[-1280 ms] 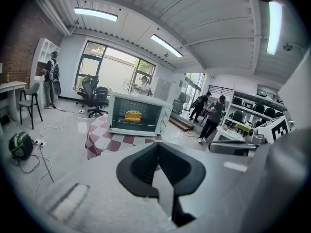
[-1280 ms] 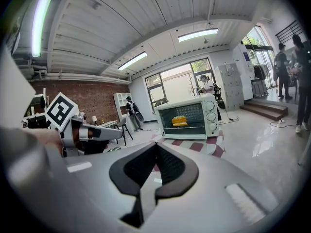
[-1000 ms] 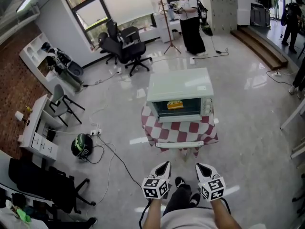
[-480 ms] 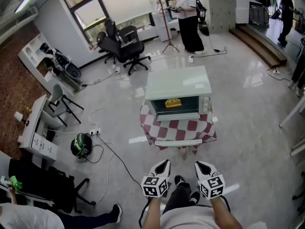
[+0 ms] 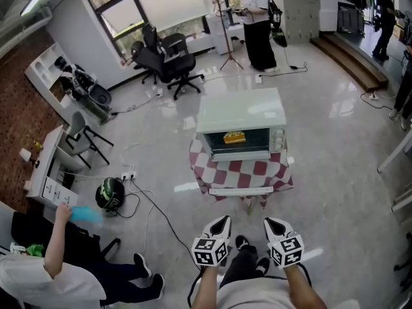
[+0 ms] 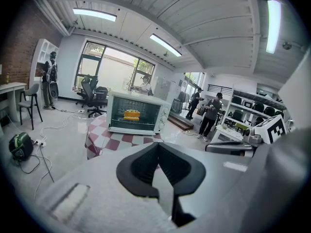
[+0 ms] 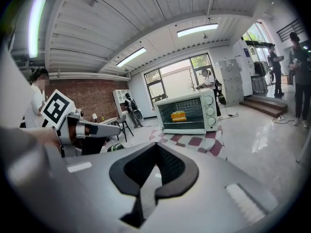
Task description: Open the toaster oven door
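Note:
A white toaster oven (image 5: 241,126) stands on a small table with a red-and-white checked cloth (image 5: 241,172), a few steps ahead of me. Its glass door is closed, and a yellow item (image 5: 234,137) shows behind it on the rack. Both grippers hang low by my legs, far short of the table. The left gripper (image 5: 223,222) is shut and holds nothing. The right gripper (image 5: 270,223) is shut as well, also empty. The left gripper view has the oven (image 6: 137,112) straight beyond the closed gripper (image 6: 158,147). In the right gripper view the oven (image 7: 187,111) sits above the gripper (image 7: 156,149).
Black office chairs (image 5: 166,60) stand behind the oven, and a person (image 5: 256,24) stands at the back. A helmet (image 5: 110,195) and cables lie on the floor to the left. Another person (image 5: 38,269) is at the lower left beside a white desk (image 5: 55,172).
A person has come into view at the lower left and now reaches an arm up with something blue. The grippers and the oven have barely shifted.

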Available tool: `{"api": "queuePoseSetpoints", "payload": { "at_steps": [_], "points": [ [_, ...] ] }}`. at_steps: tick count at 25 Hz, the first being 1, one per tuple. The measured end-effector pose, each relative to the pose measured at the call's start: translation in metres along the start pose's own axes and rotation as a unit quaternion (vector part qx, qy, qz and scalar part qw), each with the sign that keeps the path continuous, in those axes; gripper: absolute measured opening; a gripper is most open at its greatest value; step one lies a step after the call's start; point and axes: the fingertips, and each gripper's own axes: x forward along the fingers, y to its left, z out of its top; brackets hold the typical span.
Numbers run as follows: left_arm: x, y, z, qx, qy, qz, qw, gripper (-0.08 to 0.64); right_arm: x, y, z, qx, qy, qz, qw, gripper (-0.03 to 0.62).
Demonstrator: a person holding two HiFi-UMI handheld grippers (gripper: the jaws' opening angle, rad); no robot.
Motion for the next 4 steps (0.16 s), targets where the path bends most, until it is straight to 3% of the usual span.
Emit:
{"api": "queuePoseSetpoints", "payload": {
  "at_steps": [4],
  "points": [
    [-0.0024,0.0051,-0.0022,-0.002,-0.001,0.003,1.0000,0.005,0.0019,0.0018,-0.0021,0.003,-0.001,0.004,1.000,0.002]
  ]
}}
